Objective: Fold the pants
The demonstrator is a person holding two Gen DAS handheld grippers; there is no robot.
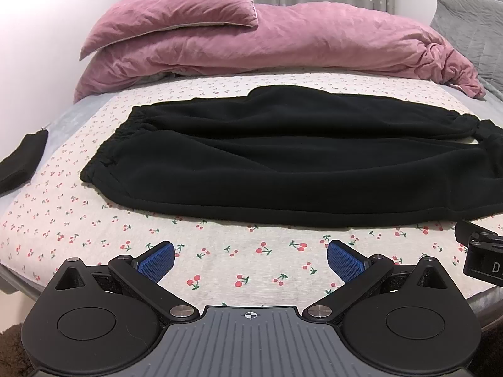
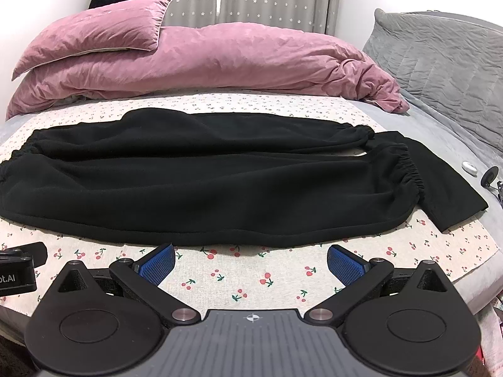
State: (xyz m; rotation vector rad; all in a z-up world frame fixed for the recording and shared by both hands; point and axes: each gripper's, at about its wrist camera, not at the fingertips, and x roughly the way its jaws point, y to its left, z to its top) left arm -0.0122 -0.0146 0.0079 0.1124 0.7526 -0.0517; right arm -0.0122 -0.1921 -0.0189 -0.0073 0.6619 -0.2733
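Both grippers, left [image 1: 250, 259] and right [image 2: 250, 259], hover level over the bed's [image 1: 220, 260] near edge, jaws wide, empty. Black pants [image 2: 204, 182] lie flat across the sheet, legs side by side.

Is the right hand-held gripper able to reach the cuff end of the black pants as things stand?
Probably yes. The right hand-held gripper is open and empty, and only bare cherry-print sheet lies between it and the cuffs of the pants.

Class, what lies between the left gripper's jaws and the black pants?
Only bare cherry-print sheet separates the left gripper from the pants, seen in the left wrist view.
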